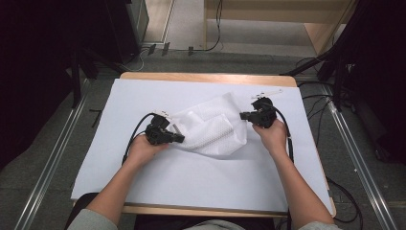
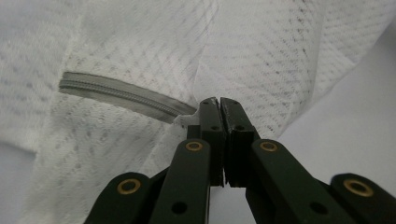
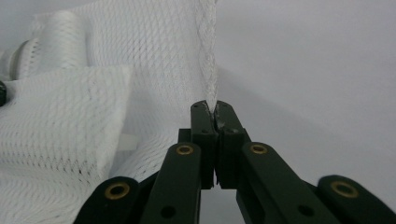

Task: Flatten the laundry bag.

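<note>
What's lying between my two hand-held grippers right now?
In the high view, the white mesh bag spans the stretch between the left hand-held gripper and the right hand-held gripper; each is shut on an edge of it.

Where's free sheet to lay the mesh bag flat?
Widest bare patch: the white sheet between the forearms, from mesh bag to near edge. Also the far strip behind the bag. Crowded mid-table: left gripper and right gripper clamp the bag's two sides.

one white mesh bag [image 1: 214, 128], two tongs, left tongs [image 1: 181, 138], right tongs [image 1: 242, 115]
</note>
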Demonstrator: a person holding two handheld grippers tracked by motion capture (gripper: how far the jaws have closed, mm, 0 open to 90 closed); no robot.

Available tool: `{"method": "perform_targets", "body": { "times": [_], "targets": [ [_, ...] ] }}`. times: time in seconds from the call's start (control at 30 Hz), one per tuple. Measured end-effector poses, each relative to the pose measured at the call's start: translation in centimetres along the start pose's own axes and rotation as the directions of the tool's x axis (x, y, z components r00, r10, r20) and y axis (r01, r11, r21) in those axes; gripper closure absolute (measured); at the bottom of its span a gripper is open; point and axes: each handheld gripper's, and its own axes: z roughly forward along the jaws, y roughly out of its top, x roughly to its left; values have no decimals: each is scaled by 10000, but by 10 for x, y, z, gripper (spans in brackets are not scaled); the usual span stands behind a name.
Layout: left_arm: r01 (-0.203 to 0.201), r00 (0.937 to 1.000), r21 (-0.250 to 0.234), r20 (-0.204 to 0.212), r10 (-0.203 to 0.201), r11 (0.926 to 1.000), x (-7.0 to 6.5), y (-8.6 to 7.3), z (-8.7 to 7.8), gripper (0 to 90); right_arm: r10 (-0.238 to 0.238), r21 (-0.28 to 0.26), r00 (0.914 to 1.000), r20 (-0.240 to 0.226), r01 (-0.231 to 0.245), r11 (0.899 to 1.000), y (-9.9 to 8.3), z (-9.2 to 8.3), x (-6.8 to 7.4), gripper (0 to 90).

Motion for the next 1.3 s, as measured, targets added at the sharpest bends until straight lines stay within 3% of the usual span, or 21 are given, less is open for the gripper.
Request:
{"method": "perform_targets", "body": {
  "times": [0.1,0.27,0.4,0.5,0.57,0.63,0.77,0.83,1.03,1.07,1.17,1.2,1.3],
  "targets": [
    [-63,10000,37,14,63,10000,-1,-1,1,880,117,7,9999,47,-117,9999,-4,0,-4,899],
    [-67,10000,130,70,66,9999,-3,-5,2,866,372,459,9989,277,-384,9982,-18,10,-15,899],
    [-69,10000,56,37,69,10000,-4,-6,1,856,657,773,9976,204,-671,9947,-27,20,-21,870],
    [-30,10000,-13,91,30,10000,-3,-6,0,846,596,453,9980,225,-605,9971,-24,14,-19,783],
    [-1,9999,-29,113,2,10000,-3,-5,0,842,258,67,9988,413,-261,9996,-19,5,-13,754],
    [-26,9999,-12,109,26,10000,-3,-5,0,839,221,-153,9990,390,-216,9997,-17,1,-10,740],
    [-27,10000,-104,81,28,9999,-3,-5,0,830,13,-733,9999,-102,-21,9973,-8,-6,4,687],
    [-24,10000,-105,76,25,9999,-3,-5,-1,830,-50,-742,9998,-212,35,9972,-7,-5,8,679],
    [1,10000,-103,70,0,9999,-3,-6,-1,826,-141,-606,9917,-1274,64,9981,-1,18,28,529],
    [1,10000,-103,70,0,9999,-3,-6,-1,825,-141,-606,9917,-1274,64,9981,-1,18,28,529],
    [53,10000,-139,69,-52,9999,-3,-7,-1,825,-185,-321,9917,-1271,145,9994,-3,29,31,490],
    [40,10000,-124,85,-38,9999,-2,-7,-2,824,-99,6,9898,-1422,101,9999,-5,36,31,487],
    [57,10000,-141,72,-56,9999,-3,-7,-2,822,-42,460,9848,-1735,124,9989,-8,44,33,563]
  ]
}}
